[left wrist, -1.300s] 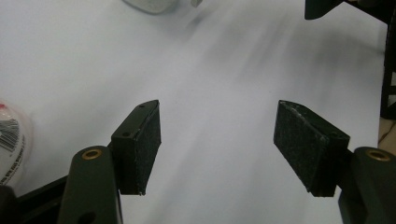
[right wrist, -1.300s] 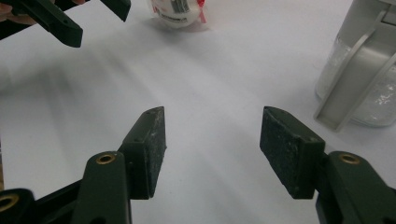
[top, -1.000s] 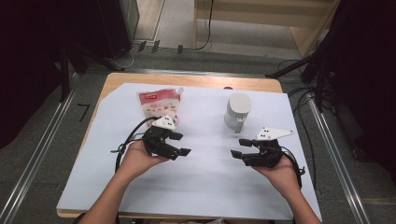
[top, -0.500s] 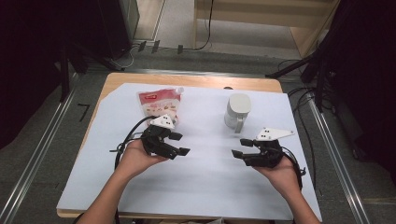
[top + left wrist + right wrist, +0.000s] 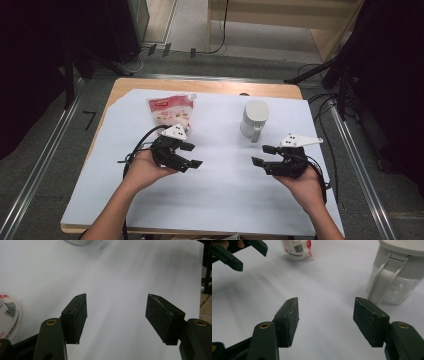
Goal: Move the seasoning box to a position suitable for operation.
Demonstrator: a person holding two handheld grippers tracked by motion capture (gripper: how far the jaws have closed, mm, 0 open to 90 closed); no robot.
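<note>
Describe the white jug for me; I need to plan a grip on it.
The jug is a white, plastic-looking cylinder with a flat white lid and a clear lower part holding something pale. A strap handle runs down its near side. It stands upright on the white sheet, ahead of the right gripper, whose jaws stand apart and empty. Nothing touches it but the sheet.

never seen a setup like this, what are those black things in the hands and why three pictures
A person holds a hand-held two-jaw gripper in each hand: the left gripper and the right gripper. One picture comes from a camera above the table; the other two come from cameras riding on each gripper, looking along its black jaws. On the white surface lie a red and white pouch and a white lidded jug with a handle. Both grippers are open and hold nothing; the right one's jaws have just been opening.
</note>
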